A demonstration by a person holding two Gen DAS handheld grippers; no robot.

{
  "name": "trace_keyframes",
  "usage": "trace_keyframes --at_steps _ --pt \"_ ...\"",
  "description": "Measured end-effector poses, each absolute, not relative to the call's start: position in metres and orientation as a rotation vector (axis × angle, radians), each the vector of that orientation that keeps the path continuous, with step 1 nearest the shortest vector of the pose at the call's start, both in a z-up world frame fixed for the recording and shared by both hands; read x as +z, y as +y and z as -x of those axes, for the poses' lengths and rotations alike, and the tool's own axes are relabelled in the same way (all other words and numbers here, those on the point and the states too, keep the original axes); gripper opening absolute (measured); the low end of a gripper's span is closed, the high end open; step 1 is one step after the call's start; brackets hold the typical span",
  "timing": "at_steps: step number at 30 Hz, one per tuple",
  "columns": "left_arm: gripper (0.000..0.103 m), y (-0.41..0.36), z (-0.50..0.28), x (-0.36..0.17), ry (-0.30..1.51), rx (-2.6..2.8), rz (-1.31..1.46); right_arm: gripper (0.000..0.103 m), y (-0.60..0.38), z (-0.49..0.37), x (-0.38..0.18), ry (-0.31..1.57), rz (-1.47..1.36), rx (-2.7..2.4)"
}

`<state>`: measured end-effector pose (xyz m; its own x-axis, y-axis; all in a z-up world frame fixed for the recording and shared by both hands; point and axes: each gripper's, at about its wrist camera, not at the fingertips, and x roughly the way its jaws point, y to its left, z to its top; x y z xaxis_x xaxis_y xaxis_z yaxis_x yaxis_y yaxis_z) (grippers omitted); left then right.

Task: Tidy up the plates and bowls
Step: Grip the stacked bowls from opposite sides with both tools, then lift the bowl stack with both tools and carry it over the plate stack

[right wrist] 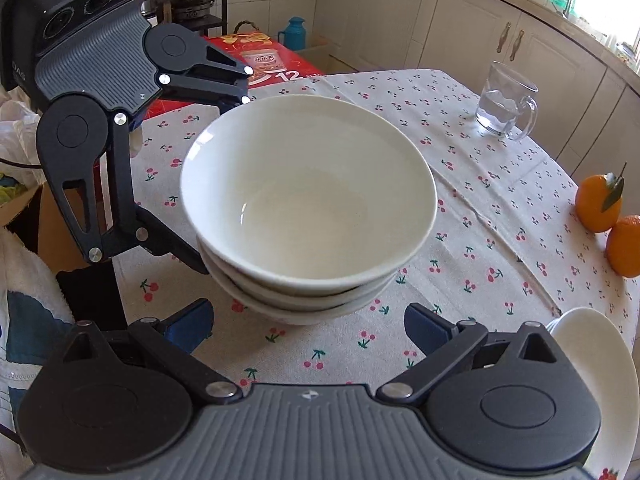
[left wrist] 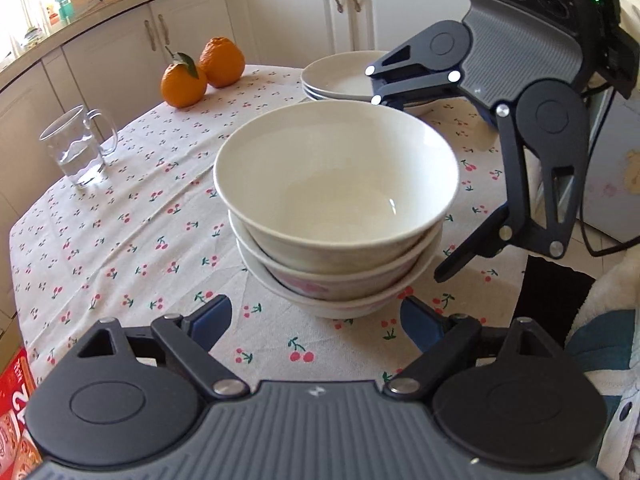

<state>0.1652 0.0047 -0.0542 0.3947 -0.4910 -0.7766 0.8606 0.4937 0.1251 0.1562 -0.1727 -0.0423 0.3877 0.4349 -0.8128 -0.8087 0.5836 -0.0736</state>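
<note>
White bowls (left wrist: pixel 336 200) — three stacked — two oranges (left wrist: pixel 202 72), one glass mug (left wrist: pixel 78 148); both tongs open.

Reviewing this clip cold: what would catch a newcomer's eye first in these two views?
The stack of three white bowls at the middle of the cherry-print tablecloth, with the left tool and right tool both open and facing it from opposite sides. Next, two oranges at the far edge in the left wrist view, with a glass mug holding water nearer that camera. A stack of white plates sits behind the bowls.
</note>
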Motion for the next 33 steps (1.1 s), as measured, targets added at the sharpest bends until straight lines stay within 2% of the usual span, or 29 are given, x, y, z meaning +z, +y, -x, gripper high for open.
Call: trace_keyframes --at_steps 15,20,30,33 --pt "0.089 0.002 -0.186 -0.053 0.764 -1.104 -0.607 0.097 -0.170 -0.165 -0.039 0.824 0.553 0.955" --pt "0.085 0.003 -0.190 -0.054 0.770 -1.122 -0.606 0.093 -0.168 -0.169 -0.038 0.836 0.546 0.964" --pt "0.085 0.003 -0.194 -0.054 0.769 -1.164 -0.612 0.092 -0.166 -0.174 -0.040 0.857 0.548 0.969" --pt "0.081 0.003 -0.195 -0.054 0.768 -1.180 -0.609 0.091 -0.166 -0.175 -0.040 0.861 0.543 0.970"
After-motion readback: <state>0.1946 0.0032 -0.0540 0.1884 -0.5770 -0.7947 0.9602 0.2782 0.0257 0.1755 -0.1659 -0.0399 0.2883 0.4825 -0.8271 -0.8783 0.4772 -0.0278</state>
